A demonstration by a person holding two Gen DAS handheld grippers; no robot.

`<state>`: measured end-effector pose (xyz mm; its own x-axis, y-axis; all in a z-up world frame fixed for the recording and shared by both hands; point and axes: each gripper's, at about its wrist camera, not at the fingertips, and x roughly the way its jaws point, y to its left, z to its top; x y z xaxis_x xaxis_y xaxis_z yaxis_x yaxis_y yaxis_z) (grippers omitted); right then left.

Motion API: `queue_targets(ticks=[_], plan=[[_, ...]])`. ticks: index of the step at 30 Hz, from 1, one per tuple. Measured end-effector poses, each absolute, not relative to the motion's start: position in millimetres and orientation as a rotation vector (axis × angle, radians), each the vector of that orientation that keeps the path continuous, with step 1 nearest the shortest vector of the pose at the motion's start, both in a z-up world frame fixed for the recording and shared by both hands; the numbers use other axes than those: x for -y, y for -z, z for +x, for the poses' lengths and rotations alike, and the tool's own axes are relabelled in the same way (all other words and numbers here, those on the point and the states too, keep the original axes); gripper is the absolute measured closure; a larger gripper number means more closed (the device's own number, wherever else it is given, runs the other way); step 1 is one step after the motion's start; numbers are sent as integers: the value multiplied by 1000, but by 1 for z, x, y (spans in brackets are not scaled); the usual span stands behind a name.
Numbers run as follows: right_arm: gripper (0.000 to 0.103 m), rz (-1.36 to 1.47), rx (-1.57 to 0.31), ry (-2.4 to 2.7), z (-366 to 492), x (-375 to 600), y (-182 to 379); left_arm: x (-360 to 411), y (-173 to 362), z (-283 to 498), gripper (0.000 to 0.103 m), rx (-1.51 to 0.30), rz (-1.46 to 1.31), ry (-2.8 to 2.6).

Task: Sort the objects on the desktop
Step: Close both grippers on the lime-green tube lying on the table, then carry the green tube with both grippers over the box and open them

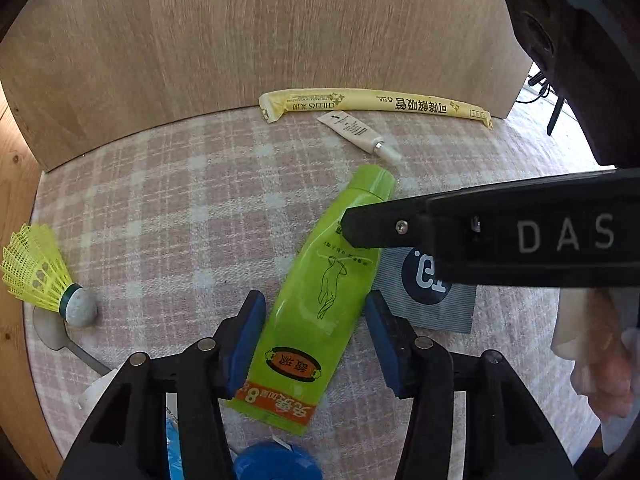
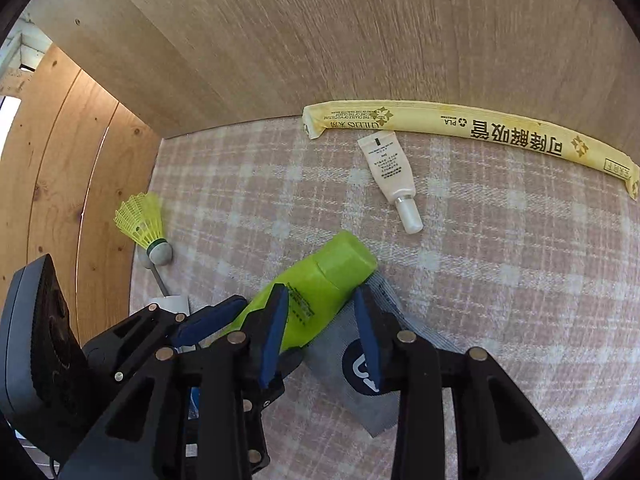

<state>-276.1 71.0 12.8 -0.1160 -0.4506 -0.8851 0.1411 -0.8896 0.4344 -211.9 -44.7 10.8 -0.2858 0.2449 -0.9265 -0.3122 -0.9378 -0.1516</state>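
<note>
A green tube [image 1: 316,304] lies on the pink plaid cloth [image 1: 168,208], cap pointing away. My left gripper [image 1: 315,320] is open, its blue pads on either side of the tube's middle with small gaps. My right gripper [image 2: 322,320] is open around the tube's cap end [image 2: 320,280]; it also shows in the left wrist view [image 1: 360,226] as a black finger over the tube. A grey sachet [image 2: 352,372] lies partly under the tube.
A long yellow straw packet [image 2: 480,128] lies along the wooden back panel [image 2: 320,40]. A small white tube [image 2: 392,176] sits before it. A yellow shuttlecock [image 1: 40,276] rests on a spoon [image 1: 60,340] at the left. A blue object [image 1: 276,462] lies near.
</note>
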Motion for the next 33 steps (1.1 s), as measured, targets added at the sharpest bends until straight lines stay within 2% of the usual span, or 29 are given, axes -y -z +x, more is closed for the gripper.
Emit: queue_targets(ticks=[3,9,13,19,23,33], plan=[[69,1763,356,2039,-278,-67,-9,39,-12,-210,64,-38,-1609,-2239],[69,1732,381,2047,-274,-71,-11,35,-12,-201,66,44,-1582,-2253],[69,1728,400,2052,-269,-75,-14,38,-16,-193,74,119,-1590,-2260],[69,1700,421,2057,-254,-87,-30,34,-32,-180,81,94,-1568,-2286],[69,1658,429,2090,-243,-101,-51,23,-55,-170,82,40,-1523,-2301],[69,1573,521,2241,-207,-194,-107,-64,-104,-153,82,-67,-1371,-2244]])
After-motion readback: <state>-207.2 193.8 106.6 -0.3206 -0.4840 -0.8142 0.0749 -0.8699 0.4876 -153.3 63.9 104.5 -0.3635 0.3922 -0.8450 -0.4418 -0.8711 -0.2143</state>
